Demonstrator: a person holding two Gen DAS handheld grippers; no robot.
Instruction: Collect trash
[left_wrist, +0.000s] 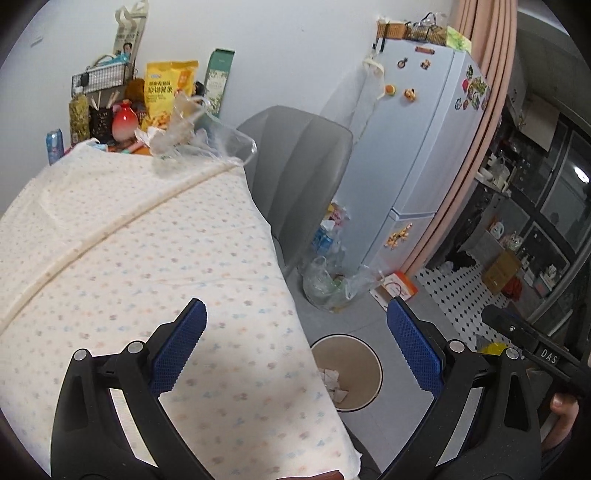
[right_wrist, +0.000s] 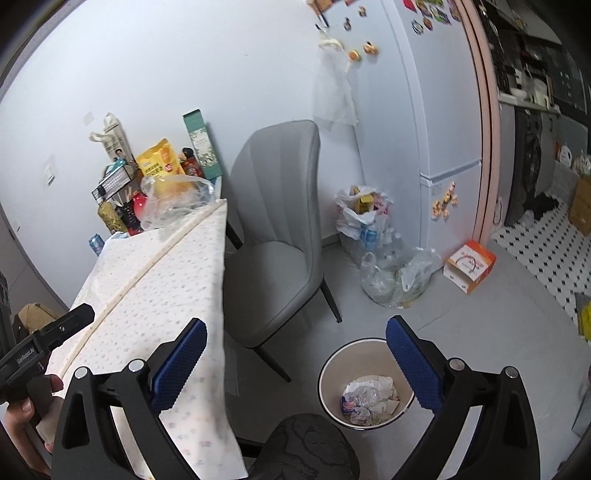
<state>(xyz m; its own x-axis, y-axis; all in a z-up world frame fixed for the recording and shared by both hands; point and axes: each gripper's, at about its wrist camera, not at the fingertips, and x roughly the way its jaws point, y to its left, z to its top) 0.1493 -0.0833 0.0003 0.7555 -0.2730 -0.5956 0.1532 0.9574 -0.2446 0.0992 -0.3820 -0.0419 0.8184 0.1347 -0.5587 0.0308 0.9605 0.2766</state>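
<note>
Left gripper (left_wrist: 295, 339): jaws spread wide, nothing between the blue pads. Its left finger hangs over the cloth-covered surface (left_wrist: 147, 240); its right finger hangs over the floor.

Right gripper (right_wrist: 295, 350): jaws likewise wide apart and empty, held off the surface's edge.

Waste bin (right_wrist: 364, 384): round, pale, on the floor, directly below and between the right gripper's fingers; in the left wrist view it sits low between the fingers, partly hidden by the cloth.

Trash in bin (right_wrist: 369, 400): crumpled white paper and a clear wrapper lying at the bottom.

Clear plastic bag (left_wrist: 199, 140): crumpled, at the surface's far end, well ahead of the left gripper.

Grey chair (right_wrist: 277, 236): ahead of the right gripper, beside the surface.

Filled plastic bags (right_wrist: 384, 251): on the floor beyond the bin, against the fridge (right_wrist: 424, 110).
</note>
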